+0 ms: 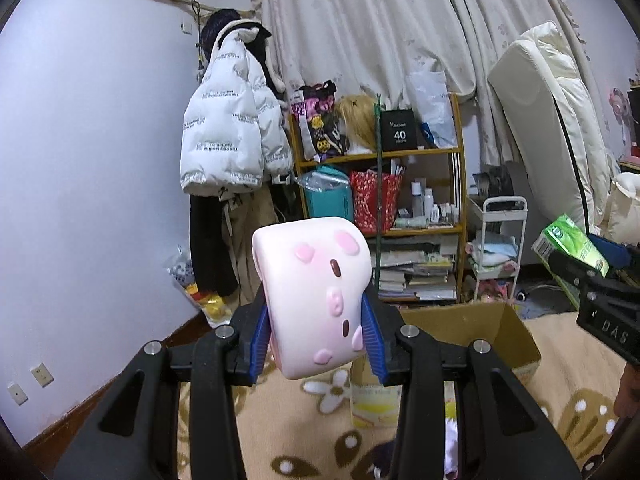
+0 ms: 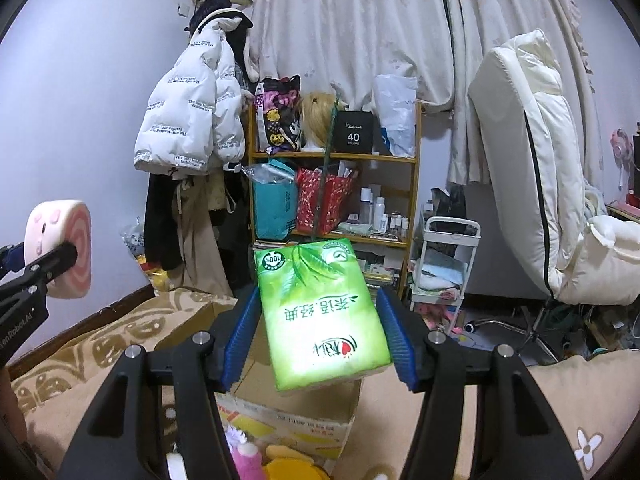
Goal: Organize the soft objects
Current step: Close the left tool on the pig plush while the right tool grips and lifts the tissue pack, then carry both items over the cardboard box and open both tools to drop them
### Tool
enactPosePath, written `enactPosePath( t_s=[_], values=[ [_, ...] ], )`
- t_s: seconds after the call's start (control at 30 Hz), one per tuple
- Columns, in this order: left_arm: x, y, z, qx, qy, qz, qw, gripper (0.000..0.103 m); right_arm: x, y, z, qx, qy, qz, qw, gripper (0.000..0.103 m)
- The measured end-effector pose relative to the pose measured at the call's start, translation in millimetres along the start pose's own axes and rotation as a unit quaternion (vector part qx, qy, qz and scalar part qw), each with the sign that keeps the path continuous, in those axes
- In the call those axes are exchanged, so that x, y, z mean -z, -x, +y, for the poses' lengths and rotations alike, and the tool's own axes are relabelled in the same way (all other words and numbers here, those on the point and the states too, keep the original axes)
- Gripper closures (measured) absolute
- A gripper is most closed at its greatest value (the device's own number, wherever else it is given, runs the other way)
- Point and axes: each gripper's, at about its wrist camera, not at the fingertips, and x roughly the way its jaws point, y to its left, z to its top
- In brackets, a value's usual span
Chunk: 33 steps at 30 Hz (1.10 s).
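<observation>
With my left gripper (image 1: 316, 320) clamped on the pink squishy toy (image 1: 312, 300) and my right gripper (image 2: 320, 332) pinching the green tissue pack (image 2: 320, 316), both above the cardboard box (image 2: 288, 412), I judged the slick, tilted pack might slip free.

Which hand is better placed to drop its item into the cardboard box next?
Right, probably. Its tongs hold the green tissue pack directly over the open cardboard box; the left tongs' pink squishy toy hangs short of it.
</observation>
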Motion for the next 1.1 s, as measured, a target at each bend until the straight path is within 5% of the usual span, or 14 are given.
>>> enactPosePath(
  t_s=[0.33, 0.67, 1.1],
  values=[
    [-11, -26, -15, 0.011, -0.007, -0.01, 0.9999, 0.063, -8, -18, -12, 0.018, -0.023, -0.015, 0.999, 0.04],
    [13, -57, -24, 0.025, 0.001, 0.025, 0.9994, 0.063, 2, -37, -20, 0.019, -0.018, -0.01, 1.0, 0.041],
    [33, -96, -42, 0.055, -0.015, 0.074, 0.9956, 0.063, 36, -79, -33, 0.009, -0.049, 0.049, 0.998, 0.044]
  ],
)
